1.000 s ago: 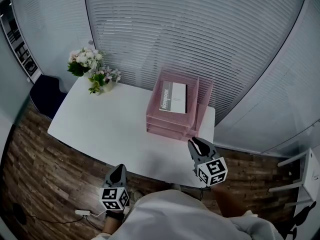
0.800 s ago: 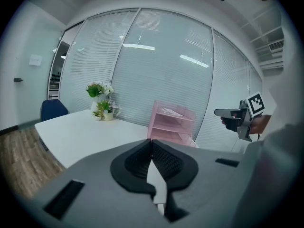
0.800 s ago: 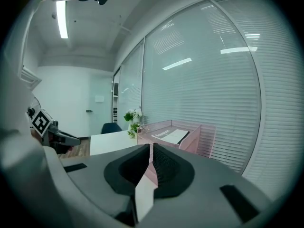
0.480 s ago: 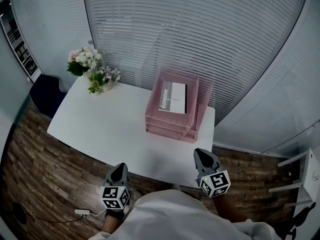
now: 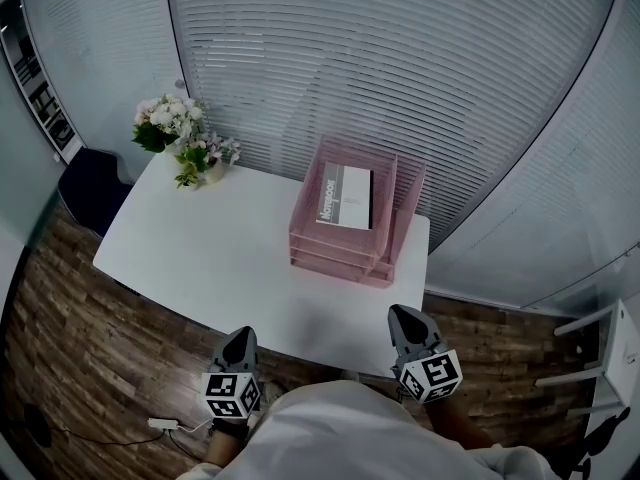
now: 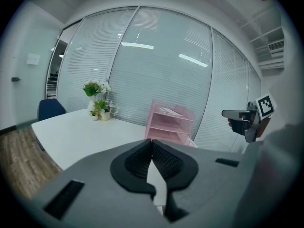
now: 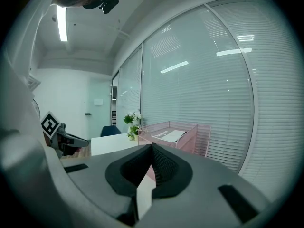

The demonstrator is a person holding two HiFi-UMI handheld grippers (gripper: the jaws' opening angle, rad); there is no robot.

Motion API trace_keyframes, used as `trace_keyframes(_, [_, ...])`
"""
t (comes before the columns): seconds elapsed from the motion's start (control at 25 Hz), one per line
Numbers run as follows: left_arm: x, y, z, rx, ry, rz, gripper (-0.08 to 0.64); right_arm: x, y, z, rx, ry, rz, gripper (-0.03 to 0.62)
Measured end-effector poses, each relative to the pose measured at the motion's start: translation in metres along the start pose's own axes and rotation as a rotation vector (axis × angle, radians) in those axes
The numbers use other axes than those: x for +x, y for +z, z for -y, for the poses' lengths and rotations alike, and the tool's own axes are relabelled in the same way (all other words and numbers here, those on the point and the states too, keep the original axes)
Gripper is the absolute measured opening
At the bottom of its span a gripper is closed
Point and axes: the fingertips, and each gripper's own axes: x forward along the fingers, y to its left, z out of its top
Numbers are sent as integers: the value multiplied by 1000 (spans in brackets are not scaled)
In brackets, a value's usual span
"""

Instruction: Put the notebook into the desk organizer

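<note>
- The notebook (image 5: 345,196) lies flat in the top tray of the pink desk organizer (image 5: 330,256), right of centre in the head view.
- The organizer stands at the far right end of the white table (image 5: 200,253). The notebook's grey and white cover faces up.
- The left gripper (image 5: 238,334) sits low and left of centre in the head view, at the table's near edge. It is well apart from the notebook.
- In the left gripper view its jaws are closed tip to tip with nothing between them. The organizer shows beyond them in mid-frame, untouched.
- The right gripper (image 5: 403,313) sits low and right of centre in the head view, by the table's near right corner. It is nearer the organizer than the left one, but clear of it and of the notebook.
- In the right gripper view its jaws are pressed together and empty. The notebook shows just above them in the frame, lying in the tray behind.
- Both grippers point up-frame towards the table, tilted slightly nose-down. Their marker cubes are turned back towards the person.
- Each gripper appears at the edge of the other's view, held off to the side at about the same height.
- A pot of flowers (image 5: 185,138) stands at the table's far left corner, upper left of the frame, well apart from the organizer.
</note>
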Motion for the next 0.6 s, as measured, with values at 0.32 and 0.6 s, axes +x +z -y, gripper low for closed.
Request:
trace_keyframes(0.32, [1,-1,2,2,2,-2,9,-1,-4,-1,14,9,-1,15])
trace_keyframes(0.6, [0,3,4,6,3,0,9,-1,-2,4,10,5,6,15])
